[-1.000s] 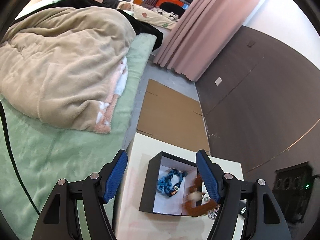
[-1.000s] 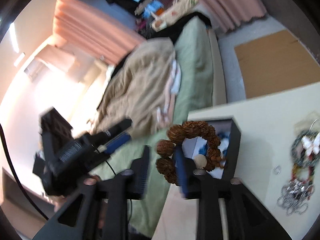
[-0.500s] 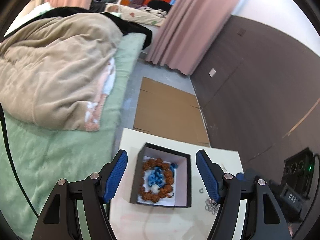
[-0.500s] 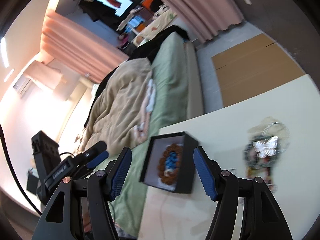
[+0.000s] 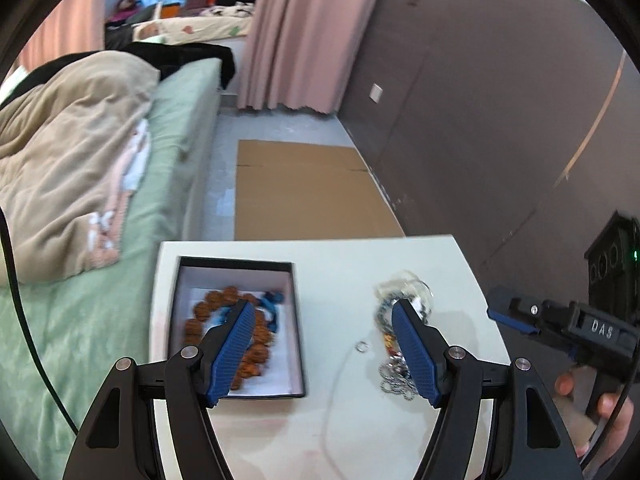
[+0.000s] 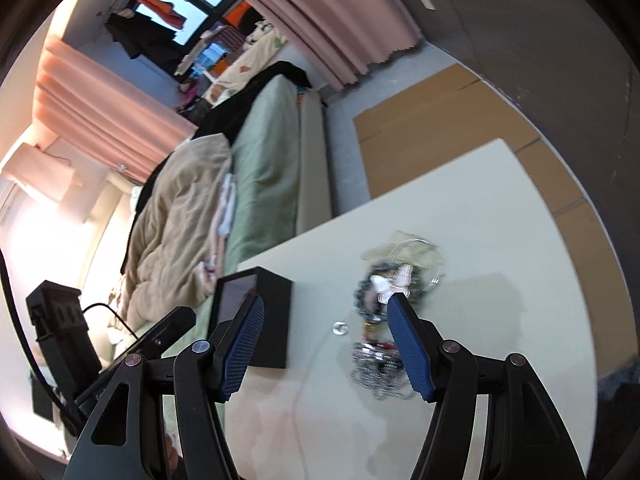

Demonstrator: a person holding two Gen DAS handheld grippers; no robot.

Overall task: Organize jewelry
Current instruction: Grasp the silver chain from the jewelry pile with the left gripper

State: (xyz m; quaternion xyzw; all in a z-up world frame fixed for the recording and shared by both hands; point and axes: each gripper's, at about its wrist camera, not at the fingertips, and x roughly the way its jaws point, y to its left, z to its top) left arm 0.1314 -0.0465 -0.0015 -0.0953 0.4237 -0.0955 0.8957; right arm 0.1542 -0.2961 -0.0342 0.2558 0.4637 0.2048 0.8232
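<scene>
- Hovering over the cream table (image 5: 320, 264), the left gripper (image 5: 320, 354) stands wide, empty.
- Right gripper (image 6: 324, 346) gapes, empty — apparently lined up for the tangled metal jewelry heap (image 6: 384, 320).
- Brown bead bracelet (image 5: 224, 336) already lies inside the black white-lined box (image 5: 236, 266).

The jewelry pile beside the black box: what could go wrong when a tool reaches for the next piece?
1. The chains, beads and butterfly piece in the pile lie tangled, so one pinch may lift several.
2. The small ring lies loose on the table; a sweep could knock it off.
3. The box could be nudged.
</scene>
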